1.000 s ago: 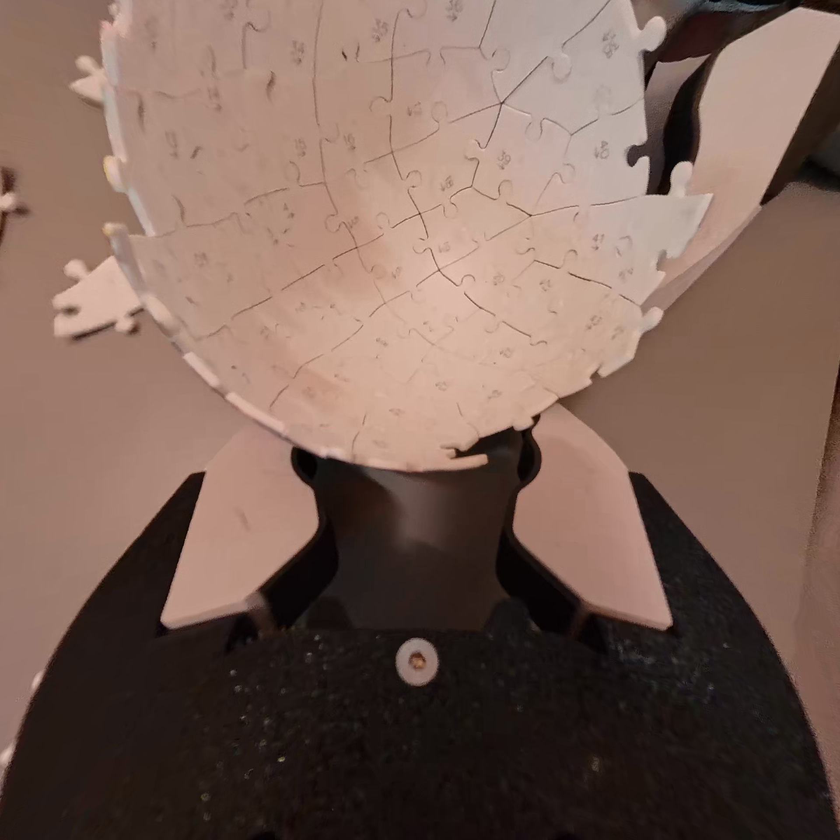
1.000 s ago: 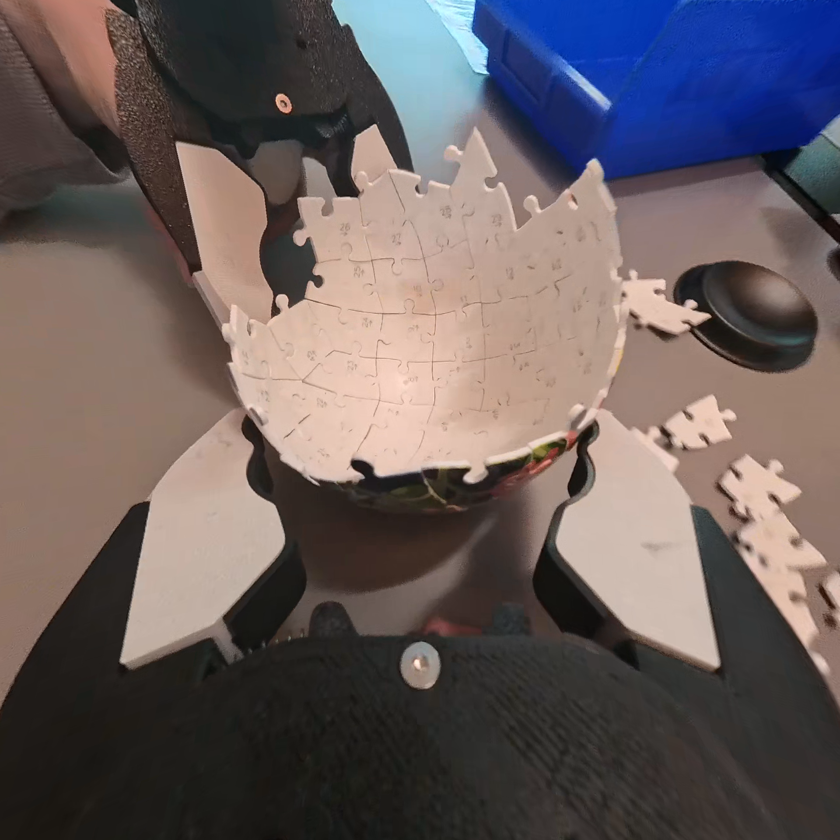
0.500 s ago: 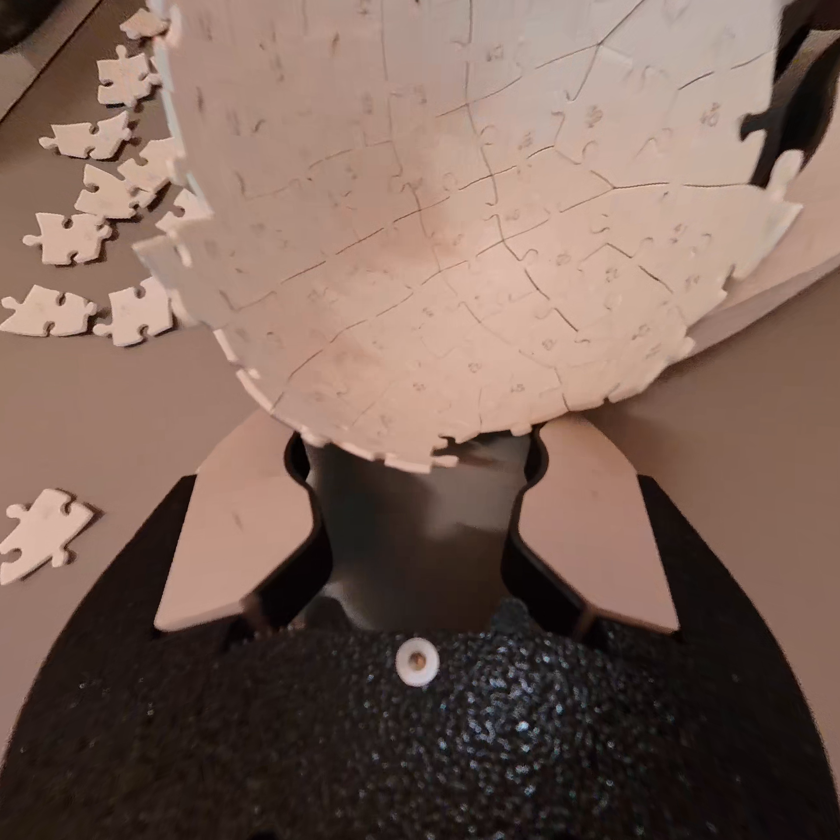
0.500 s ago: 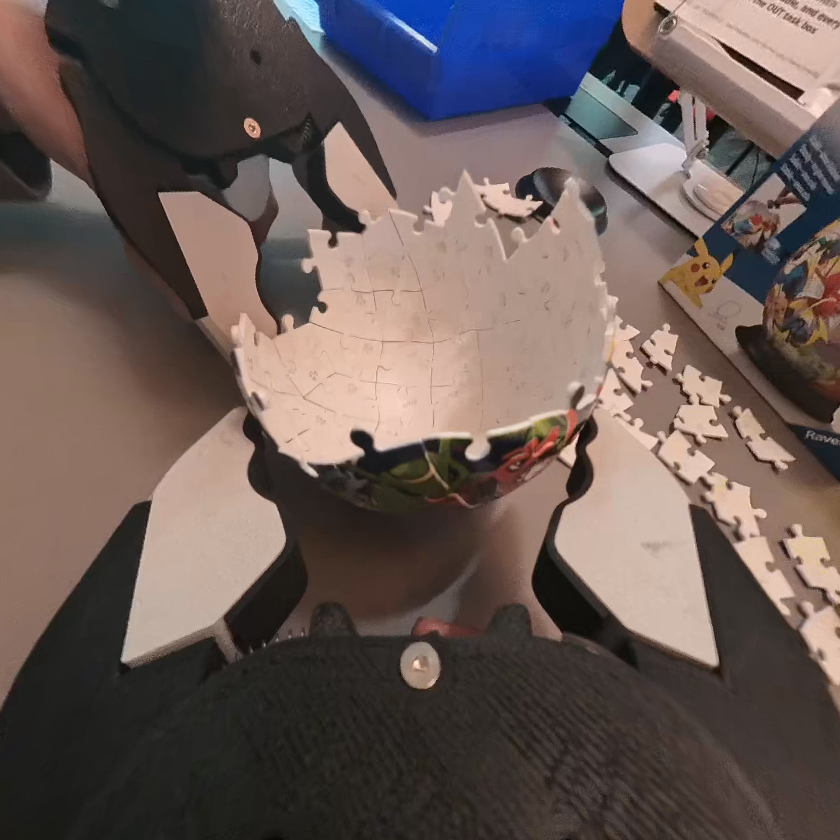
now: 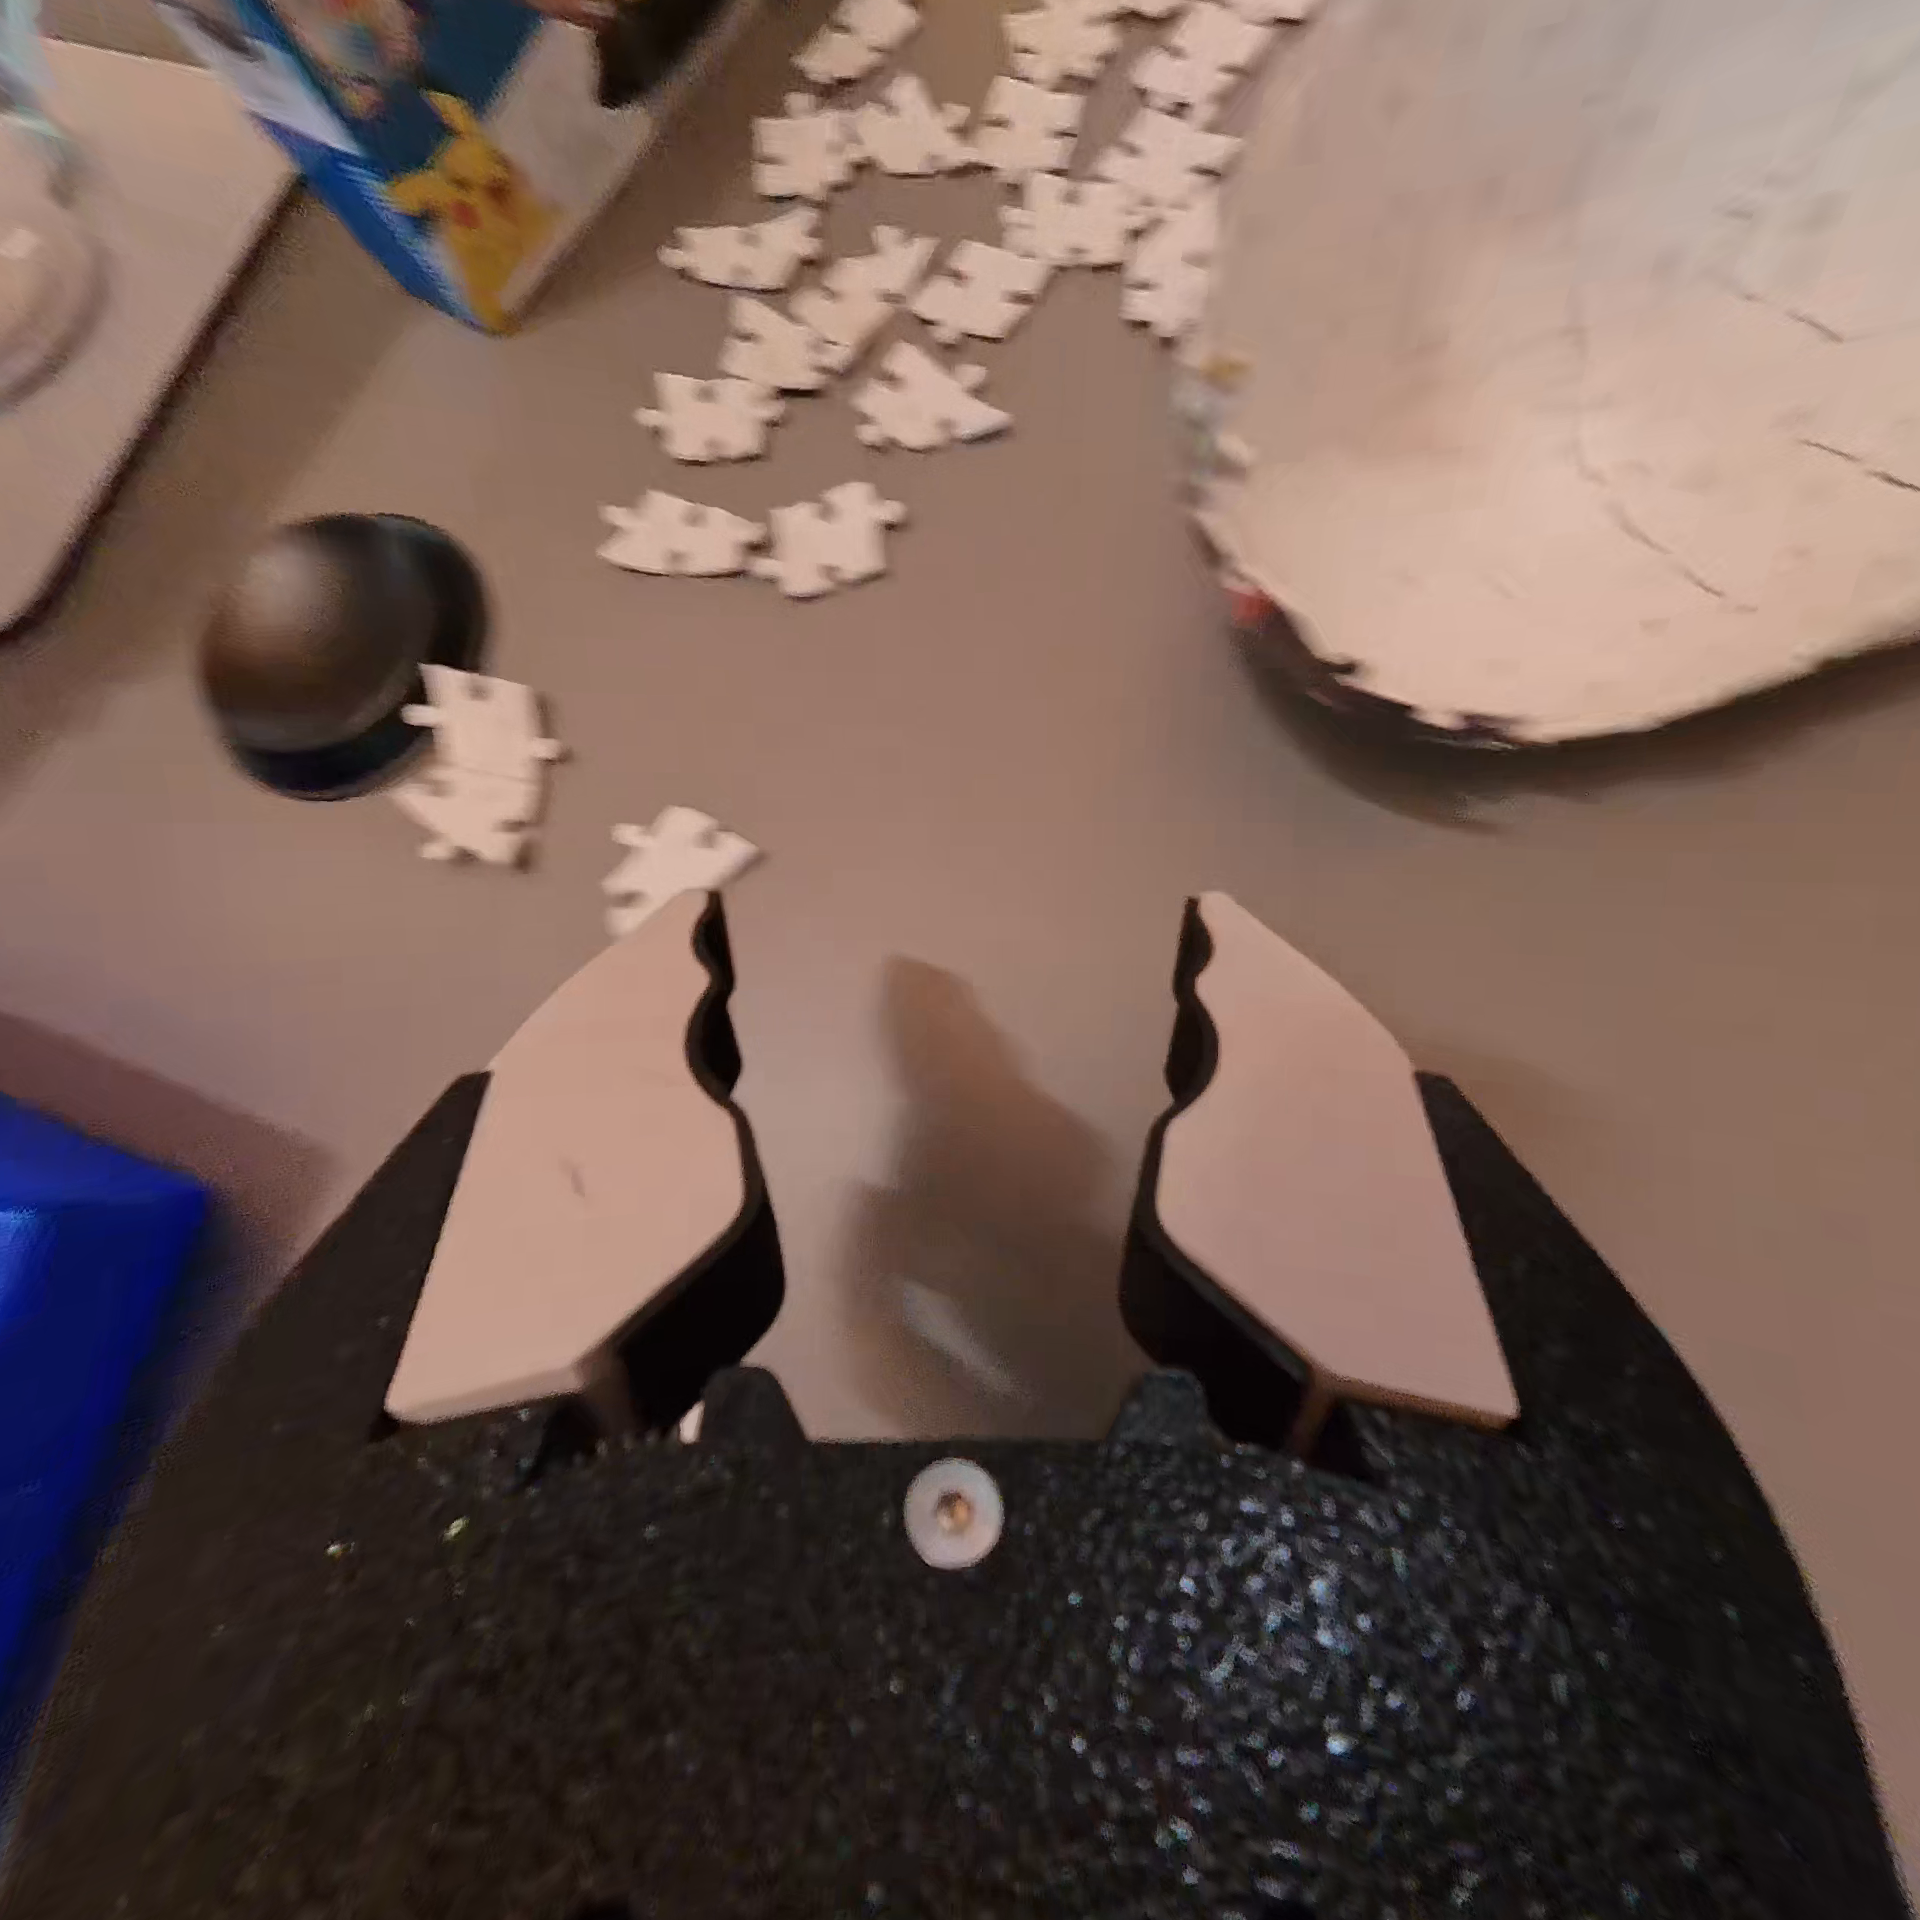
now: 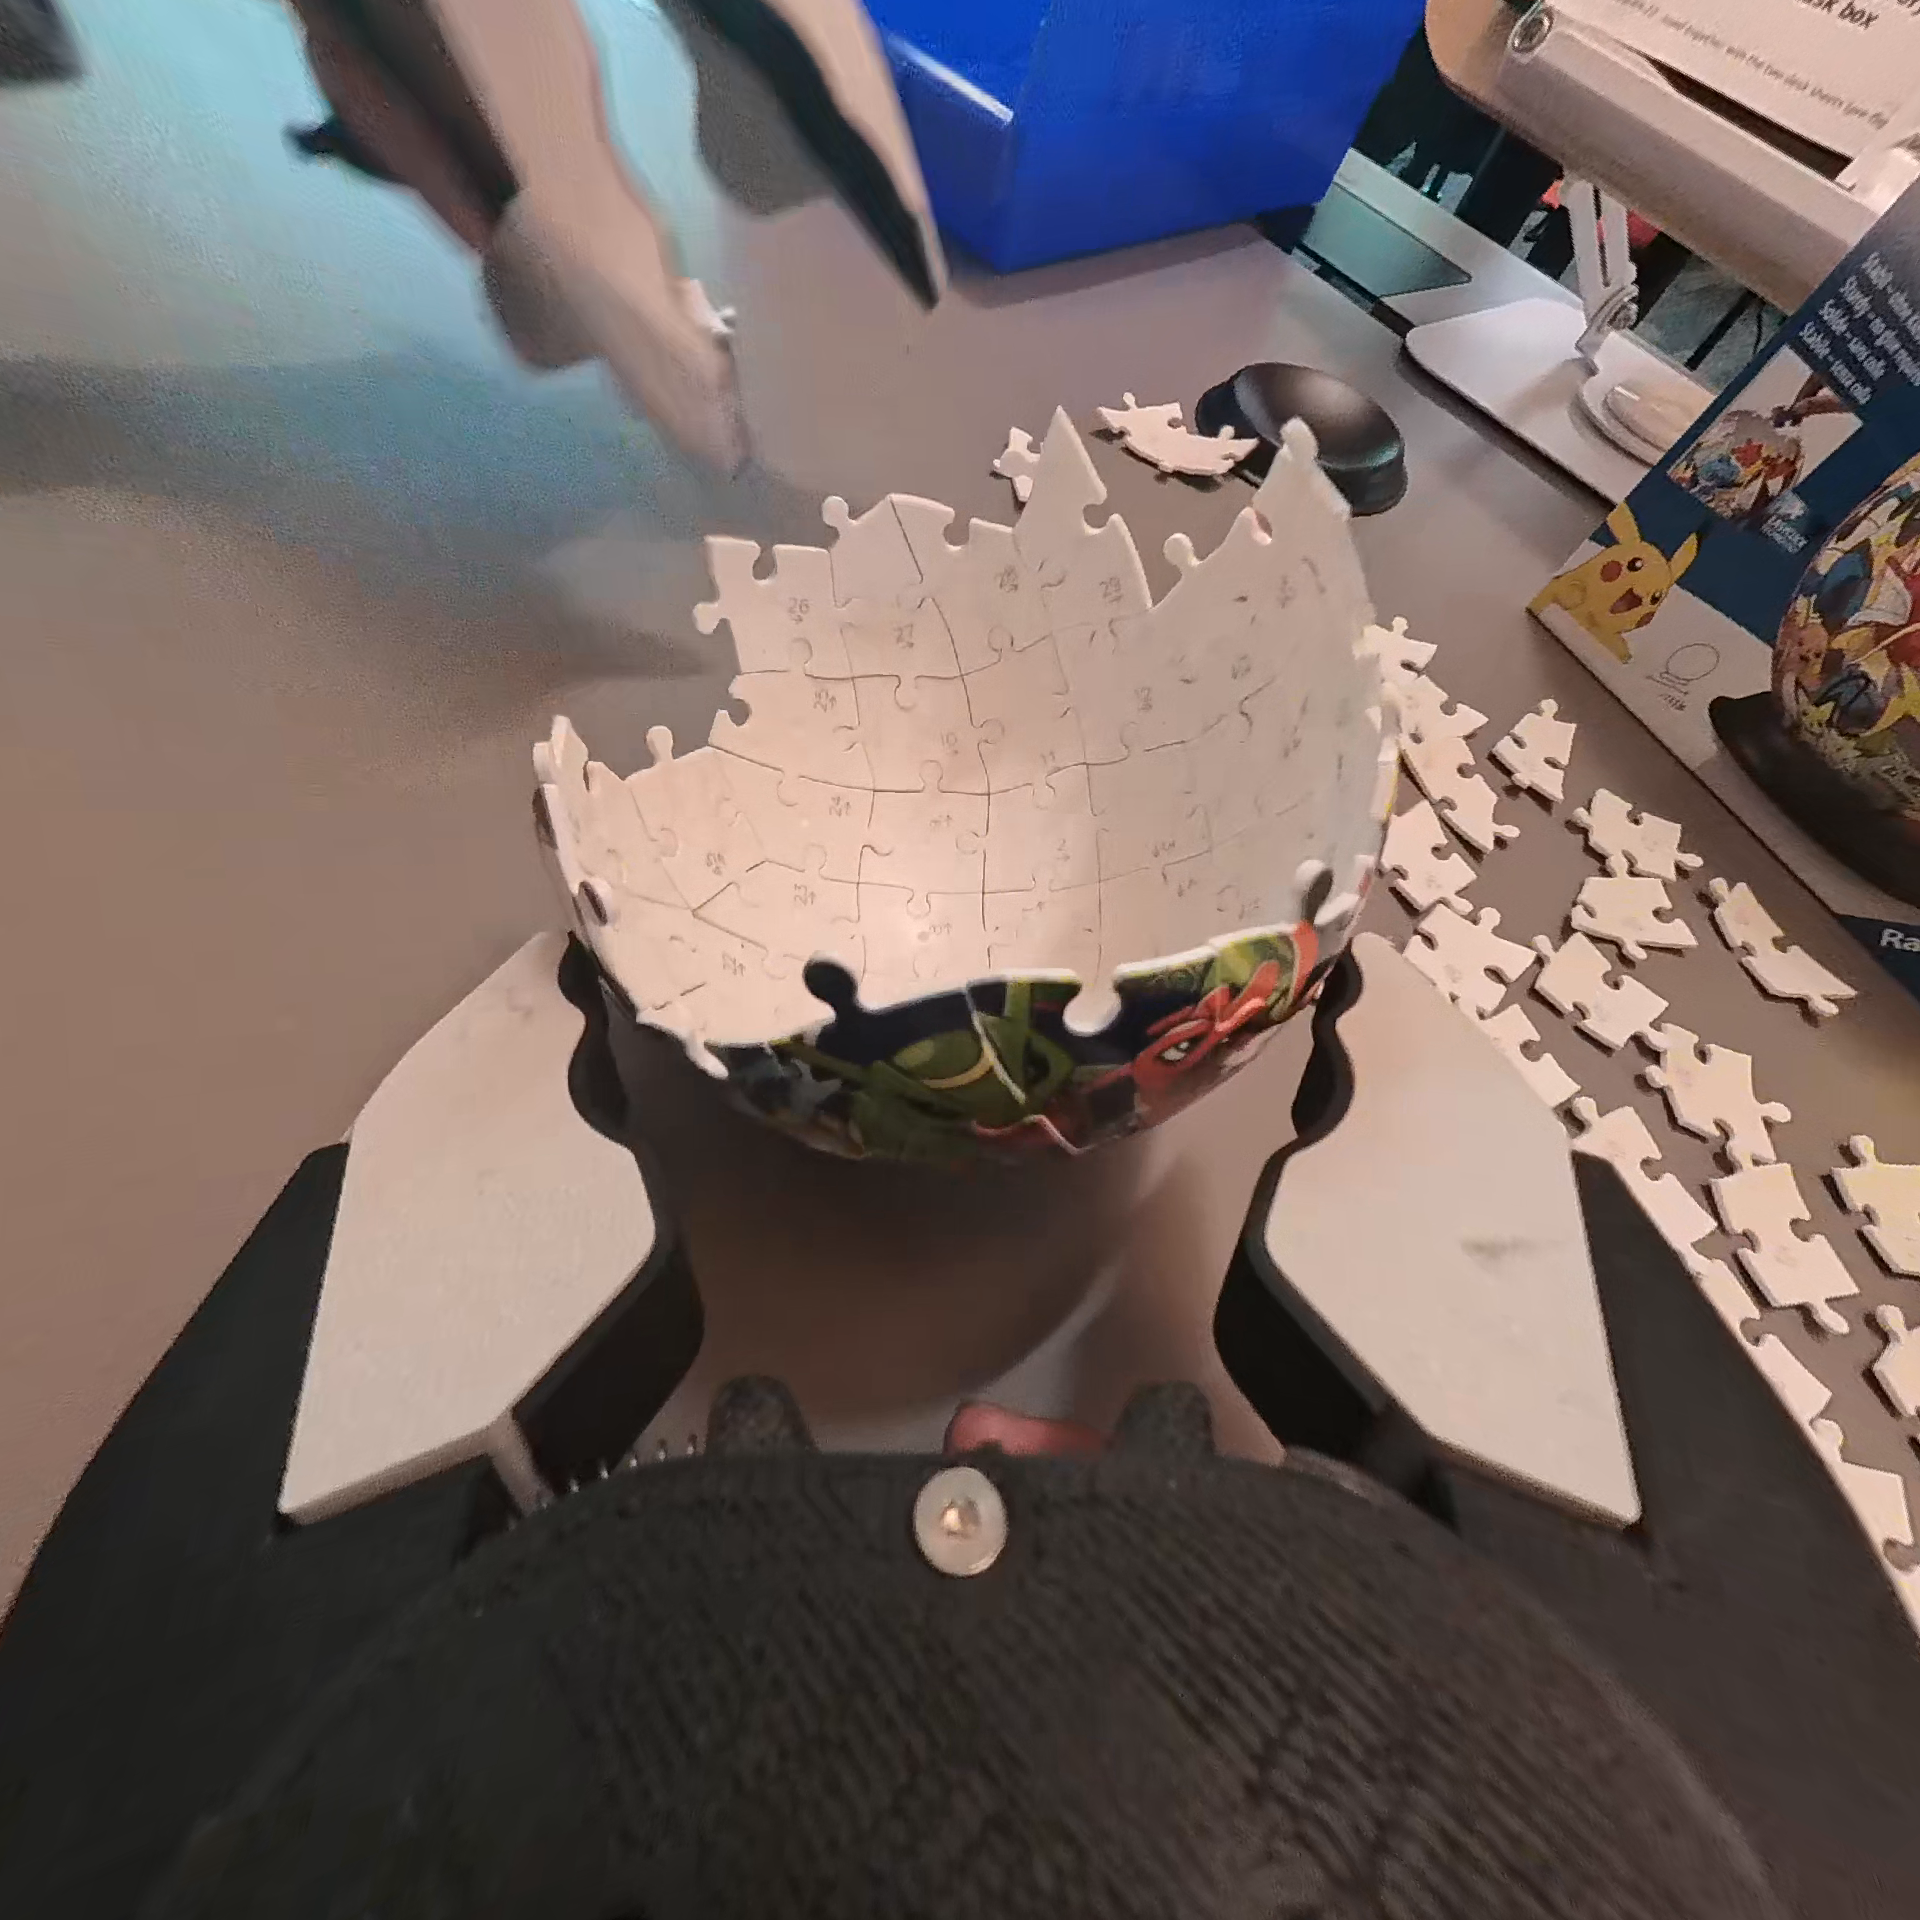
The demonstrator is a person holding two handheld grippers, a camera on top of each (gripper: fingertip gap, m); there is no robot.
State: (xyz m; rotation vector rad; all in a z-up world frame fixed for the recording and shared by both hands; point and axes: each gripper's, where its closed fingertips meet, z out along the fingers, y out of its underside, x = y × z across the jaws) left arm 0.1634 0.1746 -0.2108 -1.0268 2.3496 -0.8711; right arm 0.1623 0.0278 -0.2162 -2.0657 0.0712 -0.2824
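A half-built puzzle ball [image 6: 997,790], a bowl with a white inside and a colourful outside, sits between the fingers of my right gripper [image 6: 956,966]. The jaws press its two sides and hold it just above the grey table [image 6: 260,831]. My left gripper [image 5: 951,914] is open and empty over the table, with the bowl [image 5: 1558,364] off to its upper right. A loose white piece [image 5: 675,857] lies by its left fingertip. The left gripper also shows blurred in the right wrist view [image 6: 665,260], behind and left of the bowl.
Several loose white pieces [image 6: 1610,987] lie right of the bowl and show in the left wrist view [image 5: 831,312]. A black round stand [image 6: 1309,426] is behind it. A puzzle box [image 6: 1766,623] stands at the right, a blue bin [image 6: 1122,104] at the back. The left tips stand about 7 cm off the loose white piece [image 5: 675,857].
My left gripper has let go of the bowl's far rim, pulled away and swung toward the loose pieces. My right gripper has turned to the right with the bowl still in it.
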